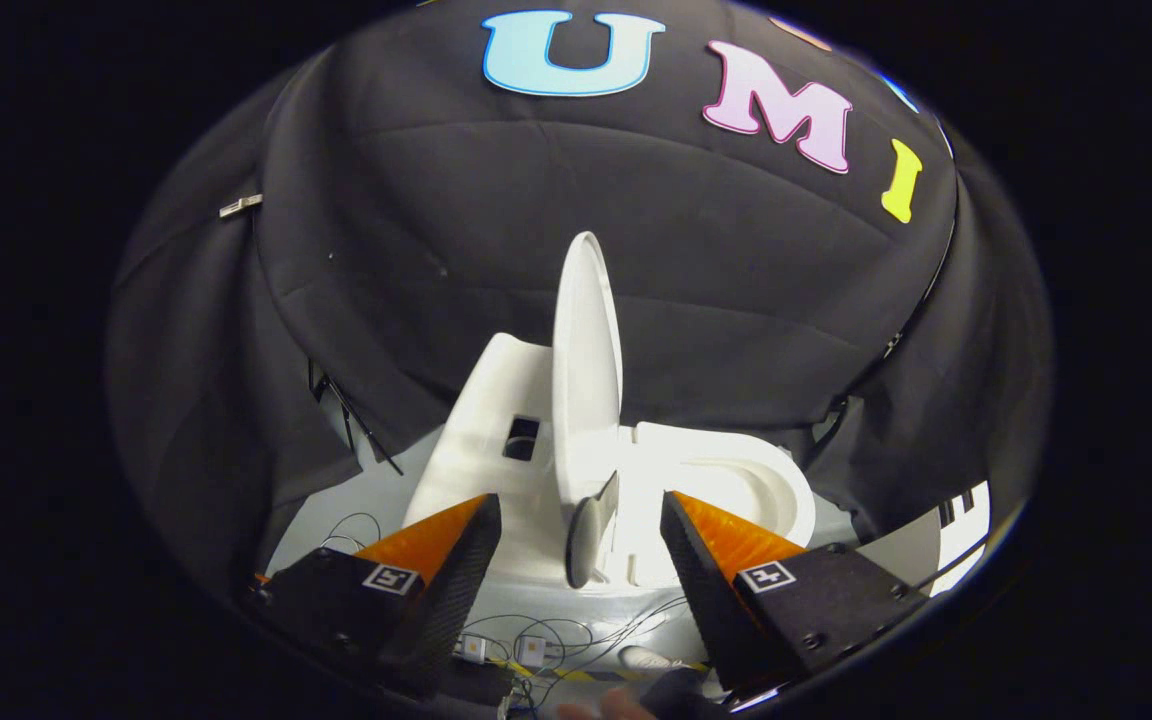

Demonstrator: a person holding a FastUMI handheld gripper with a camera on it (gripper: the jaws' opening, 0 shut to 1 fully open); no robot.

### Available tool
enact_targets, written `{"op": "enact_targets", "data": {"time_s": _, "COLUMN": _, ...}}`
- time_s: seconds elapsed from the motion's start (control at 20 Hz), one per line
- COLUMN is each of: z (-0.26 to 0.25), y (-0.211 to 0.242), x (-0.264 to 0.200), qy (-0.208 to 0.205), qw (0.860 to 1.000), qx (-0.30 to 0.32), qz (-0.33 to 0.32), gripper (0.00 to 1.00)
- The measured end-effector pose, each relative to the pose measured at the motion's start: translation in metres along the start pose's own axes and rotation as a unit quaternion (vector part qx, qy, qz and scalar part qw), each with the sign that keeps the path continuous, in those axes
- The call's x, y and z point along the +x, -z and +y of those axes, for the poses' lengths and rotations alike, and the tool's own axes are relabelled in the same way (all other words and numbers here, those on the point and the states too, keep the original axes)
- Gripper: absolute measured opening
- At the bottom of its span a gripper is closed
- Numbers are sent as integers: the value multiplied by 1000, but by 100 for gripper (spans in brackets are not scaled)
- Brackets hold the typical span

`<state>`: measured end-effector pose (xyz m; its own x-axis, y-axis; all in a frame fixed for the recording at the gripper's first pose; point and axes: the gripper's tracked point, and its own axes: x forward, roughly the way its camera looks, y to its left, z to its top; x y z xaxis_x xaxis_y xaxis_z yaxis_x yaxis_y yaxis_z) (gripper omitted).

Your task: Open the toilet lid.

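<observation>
The gripper (576, 530) has its two fingers spread wide apart, grasping nothing. Just ahead of them, and showing in the gap between them, stands a white toilet (716, 490). Its lid (584, 370) is raised, standing nearly upright and leaning toward the white tank (491, 440) beyond the left finger. The oval seat (736, 470) lies down on the bowl beyond the right finger. A small grey flap (591, 535) hangs at the lid's lower end, between the fingers. Thin cables (556, 630) trail on the pale floor beneath them.
</observation>
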<state>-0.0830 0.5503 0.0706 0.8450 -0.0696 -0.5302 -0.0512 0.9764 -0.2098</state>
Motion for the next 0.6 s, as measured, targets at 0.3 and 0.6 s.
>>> {"op": "enact_targets", "data": {"time_s": 0.3, "z": -1, "y": -27, "x": -18, "qy": -37, "qw": 999, "qx": 21, "qz": -31, "gripper": 100}}
{"op": "enact_targets", "data": {"time_s": 0.6, "z": -15, "y": -73, "x": -56, "qy": -98, "qw": 990, "qx": 54, "qz": -90, "gripper": 100}}
